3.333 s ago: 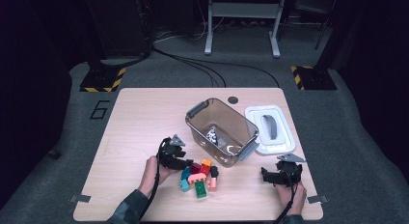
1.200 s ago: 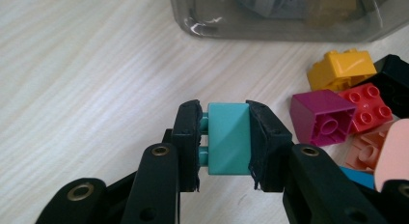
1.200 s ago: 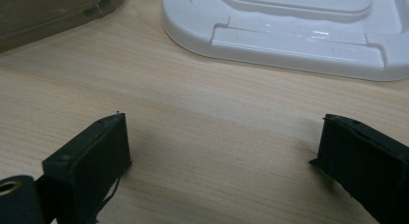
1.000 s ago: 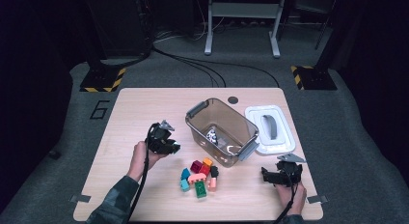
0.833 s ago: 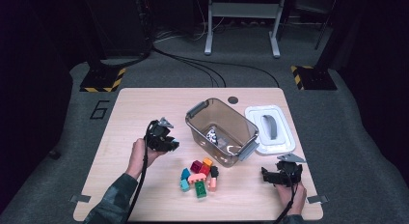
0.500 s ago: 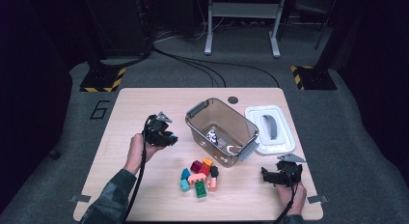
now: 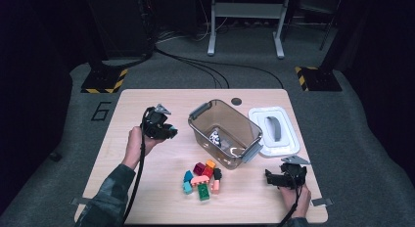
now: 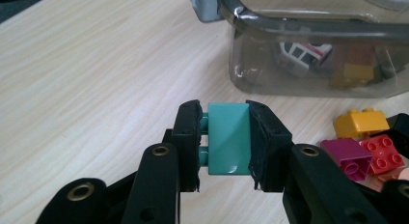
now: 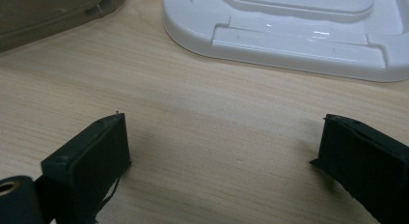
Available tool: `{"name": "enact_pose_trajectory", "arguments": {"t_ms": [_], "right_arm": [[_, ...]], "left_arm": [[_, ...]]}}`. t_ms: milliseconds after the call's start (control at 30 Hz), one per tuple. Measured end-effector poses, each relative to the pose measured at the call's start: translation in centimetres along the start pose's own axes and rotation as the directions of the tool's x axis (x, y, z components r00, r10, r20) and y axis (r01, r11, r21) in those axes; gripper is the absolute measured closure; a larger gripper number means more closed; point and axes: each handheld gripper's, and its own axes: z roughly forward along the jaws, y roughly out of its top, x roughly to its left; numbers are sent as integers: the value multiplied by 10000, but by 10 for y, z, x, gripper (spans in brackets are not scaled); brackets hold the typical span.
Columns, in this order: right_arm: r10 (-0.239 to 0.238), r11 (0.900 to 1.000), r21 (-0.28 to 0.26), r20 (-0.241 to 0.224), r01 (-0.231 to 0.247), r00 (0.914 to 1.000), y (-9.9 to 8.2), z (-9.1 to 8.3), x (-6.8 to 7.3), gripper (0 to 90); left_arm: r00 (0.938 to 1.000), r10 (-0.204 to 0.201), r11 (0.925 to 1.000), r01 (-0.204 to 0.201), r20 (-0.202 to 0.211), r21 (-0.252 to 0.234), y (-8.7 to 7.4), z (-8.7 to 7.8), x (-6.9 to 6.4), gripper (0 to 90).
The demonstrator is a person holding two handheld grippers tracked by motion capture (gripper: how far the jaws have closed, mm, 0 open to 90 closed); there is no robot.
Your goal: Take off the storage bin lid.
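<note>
The step in hand looked like carrying: the left gripper [image 8: 223, 137] pinched a teal brick [image 8: 228, 137] between its pads and hung above the bare table [image 7: 122, 119], left of the clear bin [image 7: 225, 132]. The next move, as I judged it, called for lifting the brick over the bin's near rim and letting go above the open middle (a toy car and a few bricks already lay inside). The rim and its grey corner latch stood close ahead, so height mattered. To the left the wood lay open; the brick pile [image 7: 202, 178] sat just below the bin. The right gripper [image 9: 222, 161] rested with jaws spread wide, holding nothing, near the white lid [image 9: 289, 26].
</note>
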Motion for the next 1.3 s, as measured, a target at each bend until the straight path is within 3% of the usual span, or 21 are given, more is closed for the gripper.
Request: {"name": "enact_pose_trajectory", "arguments": {"t_ms": [667,1300], "right_arm": [[-11,10000,-5,-6,11,10000,0,0,0,30],[-14,10000,-8,-8,14,10000,0,0,0,30]], "left_arm": [[9989,164,9991,-182,-446,-390,39,-19,8,676],[9964,641,9963,-671,-555,-541,80,-18,-3,676]]}}
